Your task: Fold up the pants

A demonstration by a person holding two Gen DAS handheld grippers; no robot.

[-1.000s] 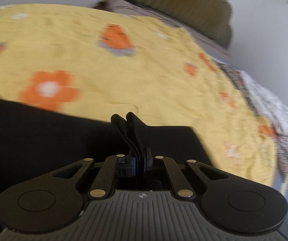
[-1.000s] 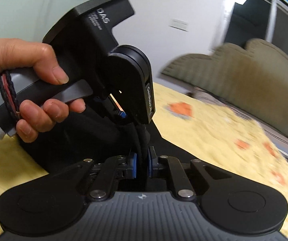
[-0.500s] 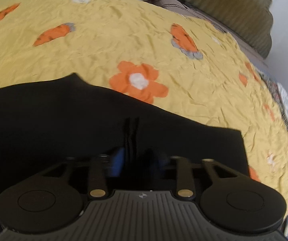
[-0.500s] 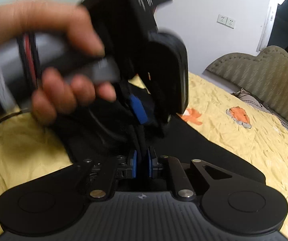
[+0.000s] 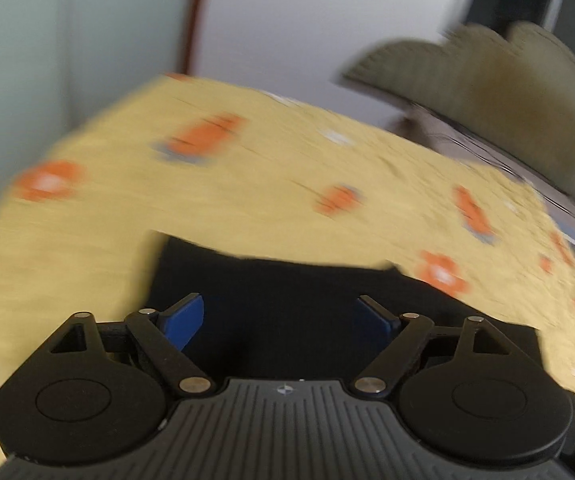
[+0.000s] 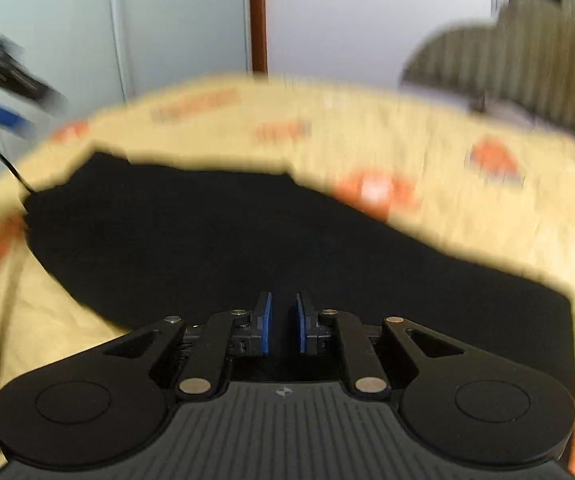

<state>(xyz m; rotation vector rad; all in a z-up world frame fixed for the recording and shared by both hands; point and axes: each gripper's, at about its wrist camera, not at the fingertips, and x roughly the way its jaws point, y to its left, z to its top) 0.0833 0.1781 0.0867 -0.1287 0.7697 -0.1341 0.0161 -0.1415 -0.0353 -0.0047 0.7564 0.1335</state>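
Since the earlier frames, my left gripper (image 5: 283, 318) has let go of the black fabric pants (image 6: 247, 240) and pulled away from them; its jaws have just been opening and now stand wide, blue pads (image 5: 185, 320) far apart with nothing between them. Seen from the left wrist, the pants lie flat and dark just ahead of the open jaws, one straight edge running across the view. They rest on the yellow bedspread printed with orange flowers and carrots (image 5: 247, 200), which fills the middle of both views, blurred. My right gripper (image 6: 283, 326) is nearly closed, its blue pads (image 6: 265, 326) separated by a narrow slot. A second ago a bunched fold of the pants stood up between those pads; now I cannot tell whether any cloth is pinched there, since the slot and the fabric behind it are equally black. From the right wrist, the pants spread ahead as a broad, roughly flat dark shape on the bedspread, and a blurred black and blue piece of the left gripper shows at the far left edge of that view. An olive ribbed scalloped headboard (image 5: 507, 100) stands at the far right end of the bed, against a white wall (image 5: 287, 20).
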